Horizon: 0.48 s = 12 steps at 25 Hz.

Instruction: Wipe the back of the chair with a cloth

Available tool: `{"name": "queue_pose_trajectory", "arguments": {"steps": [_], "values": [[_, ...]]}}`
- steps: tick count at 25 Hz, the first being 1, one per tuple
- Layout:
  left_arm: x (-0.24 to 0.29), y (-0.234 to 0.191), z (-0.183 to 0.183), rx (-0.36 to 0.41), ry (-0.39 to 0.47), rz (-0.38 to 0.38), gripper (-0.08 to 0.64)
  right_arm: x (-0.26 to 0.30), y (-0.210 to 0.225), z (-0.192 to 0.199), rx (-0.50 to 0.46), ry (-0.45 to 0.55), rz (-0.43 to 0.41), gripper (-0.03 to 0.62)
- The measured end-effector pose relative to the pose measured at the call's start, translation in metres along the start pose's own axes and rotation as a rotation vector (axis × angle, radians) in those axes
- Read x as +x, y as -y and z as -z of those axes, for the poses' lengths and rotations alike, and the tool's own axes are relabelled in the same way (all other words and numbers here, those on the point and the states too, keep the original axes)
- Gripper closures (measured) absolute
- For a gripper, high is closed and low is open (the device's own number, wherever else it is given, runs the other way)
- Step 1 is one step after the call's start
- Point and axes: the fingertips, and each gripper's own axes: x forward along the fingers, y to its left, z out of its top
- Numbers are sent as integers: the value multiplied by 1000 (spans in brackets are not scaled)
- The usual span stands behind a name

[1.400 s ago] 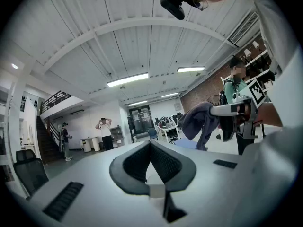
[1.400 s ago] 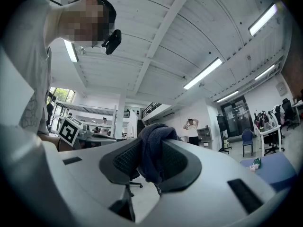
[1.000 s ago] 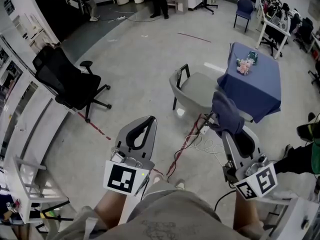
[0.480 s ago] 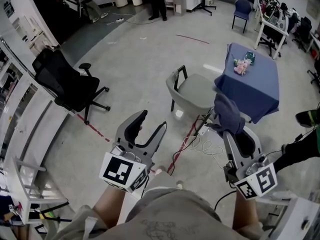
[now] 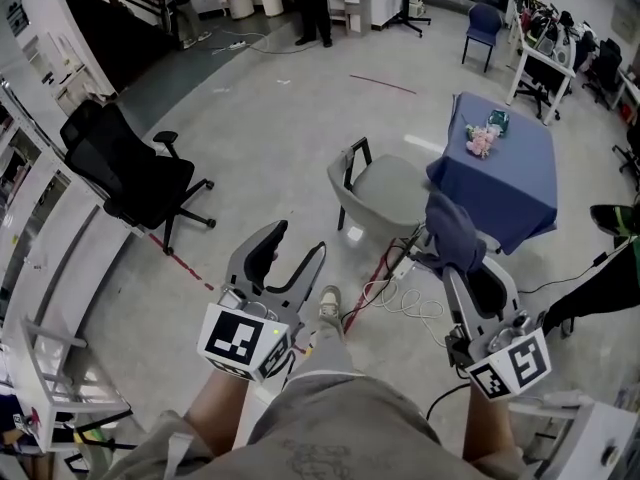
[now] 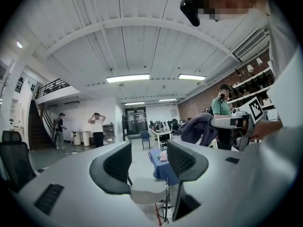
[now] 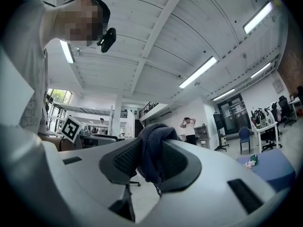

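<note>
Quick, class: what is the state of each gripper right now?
Left gripper: open, nothing between its jaws.
Right gripper: closed on the dark cloth.

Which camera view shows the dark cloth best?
The right gripper view: the dark cloth fills the centre, pinched between the right gripper's jaws. The head view shows it from above, bunched at that gripper's tip. The left gripper view catches it from the side, smaller, draped over the jaws.

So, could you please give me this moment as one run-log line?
left tongs: open, empty | right tongs: shut on dark cloth | grey chair: ahead, untouched | wiping: not started
</note>
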Motion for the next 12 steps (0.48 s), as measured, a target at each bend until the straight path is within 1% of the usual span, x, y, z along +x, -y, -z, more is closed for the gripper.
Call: {"name": "queue_pose_trajectory", "arguments": {"steps": [5,12], "values": [[19,-14,15,-4,-25,10,316,18,11,14,-2,-19,10,463],[61,-46,37,-42,-77,17,316,55,41,44,7,-84,35,463]]}}
